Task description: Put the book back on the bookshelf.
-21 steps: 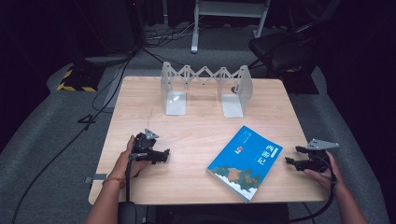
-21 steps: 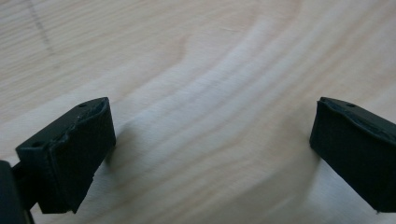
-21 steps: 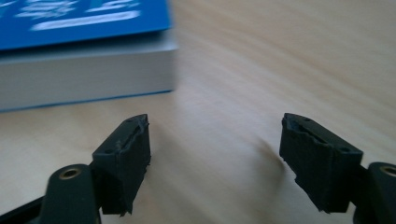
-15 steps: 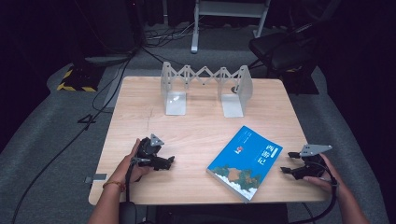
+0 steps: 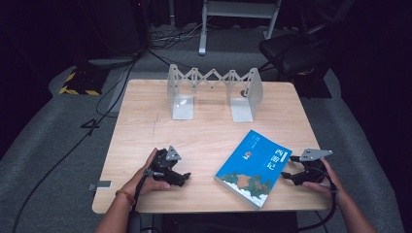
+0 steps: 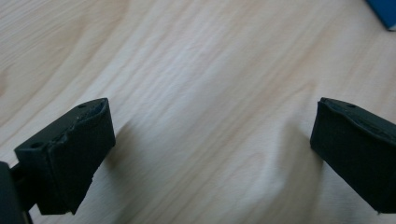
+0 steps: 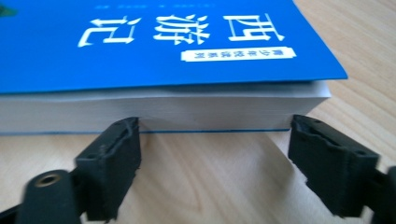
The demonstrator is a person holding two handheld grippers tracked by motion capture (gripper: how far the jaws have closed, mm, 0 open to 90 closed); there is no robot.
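Note:
A thick blue book (image 5: pixel 253 167) with white characters on its cover lies flat and askew at the front right of the wooden table (image 5: pixel 145 131). My right gripper (image 5: pixel 287 174) sits low on the table just right of it. In the right gripper view the white page edge of the book (image 7: pixel 163 51) stands close ahead of that open gripper (image 7: pixel 215 163), apart from both jaws. My left gripper (image 5: pixel 183 178) rests at the front left in a hand, pointing right toward the book. Its jaws stand wide open (image 6: pixel 212 154) over bare wood.
A metal expanding bookend rack (image 5: pixel 214 92) stands upright at the back middle of the table. A dark chair (image 5: pixel 301 48) and cables lie on the floor beyond the table. A blue corner of the book (image 6: pixel 385 11) shows far ahead of the left gripper.
My right gripper has slid left, closer to the book's edge. My left gripper has shifted a little right and toward the table's front edge.

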